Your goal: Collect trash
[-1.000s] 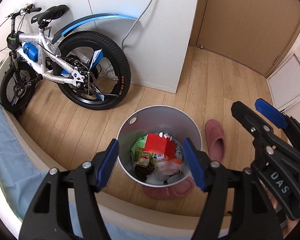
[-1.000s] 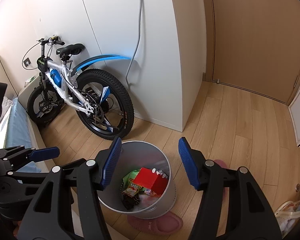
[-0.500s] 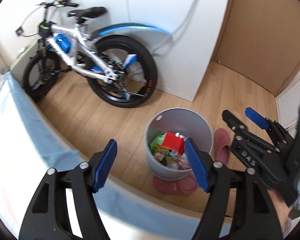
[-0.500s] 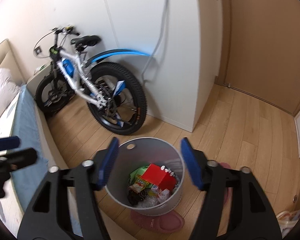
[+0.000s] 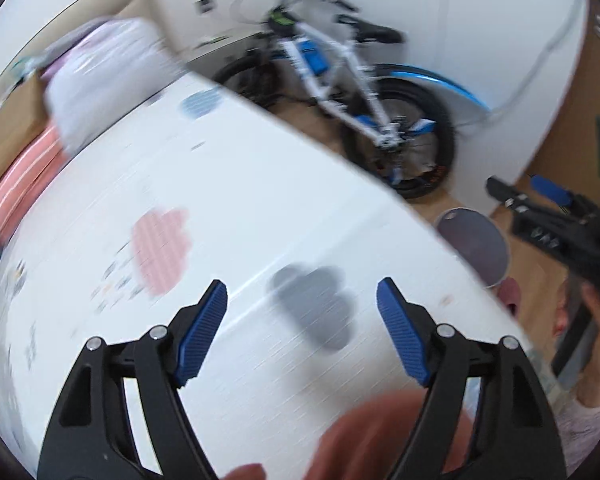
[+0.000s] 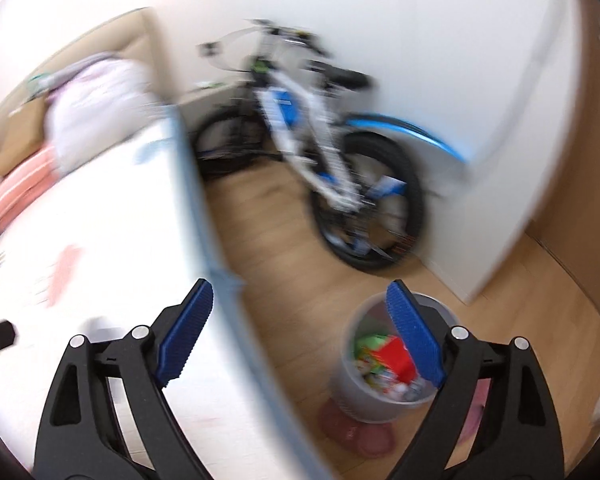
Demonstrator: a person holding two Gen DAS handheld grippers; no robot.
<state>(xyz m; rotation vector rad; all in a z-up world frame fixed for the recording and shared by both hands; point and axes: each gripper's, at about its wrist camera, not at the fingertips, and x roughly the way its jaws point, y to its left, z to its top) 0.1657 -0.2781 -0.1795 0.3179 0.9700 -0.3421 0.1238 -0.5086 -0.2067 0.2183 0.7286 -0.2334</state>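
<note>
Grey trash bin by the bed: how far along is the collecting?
Done: the grey round trash bin on the wooden floor already holds a red carton and mixed wrappers. In hand: nothing; the left gripper and the right gripper are both open and empty, over the white cloud-print bed sheet. Left: the frames are too blurred to show any trash on the bed.

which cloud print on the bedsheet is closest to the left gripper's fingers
The grey cloud, lying just beyond and between the left hand-held gripper's open fingertips. The pink cloud sits farther left; the blue one lies far up the bed.
</note>
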